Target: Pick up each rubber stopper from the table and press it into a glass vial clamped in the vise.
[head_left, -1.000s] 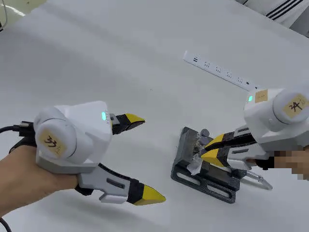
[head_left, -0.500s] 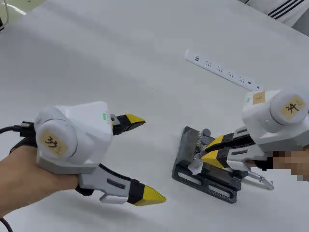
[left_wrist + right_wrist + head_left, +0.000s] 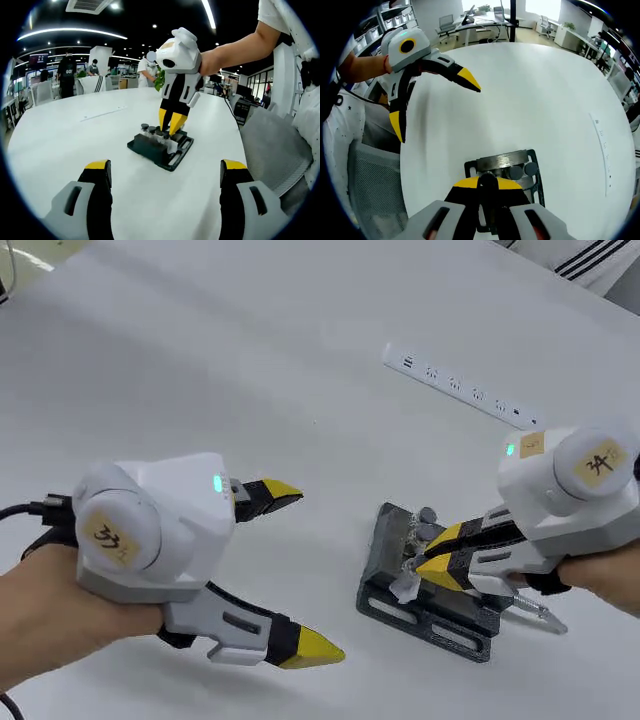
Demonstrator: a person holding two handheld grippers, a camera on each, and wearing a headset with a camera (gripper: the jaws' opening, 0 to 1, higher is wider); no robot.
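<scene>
A dark grey vise [image 3: 385, 558] stands on the white table, with glass vials clamped in a row. Two of them carry grey rubber stoppers [image 3: 426, 516]. My right gripper [image 3: 431, 552] reaches down over the near end of the row, shut on a dark rubber stopper [image 3: 487, 180] held between its yellow tips above the vise [image 3: 502, 160]. In the left gripper view the right gripper [image 3: 170, 125] points straight down onto the vise [image 3: 150, 147]. My left gripper [image 3: 298, 570] hovers to the left of the vise, wide open and holding nothing.
A white power strip [image 3: 455, 386] lies on the table beyond the vise. The vise's screw handle [image 3: 535, 612] sticks out to the right under my right hand. Bare white tabletop surrounds the vise on the left and far sides.
My right gripper has sunk slightly toward the vise with the stopper. The left gripper has hardly moved.
</scene>
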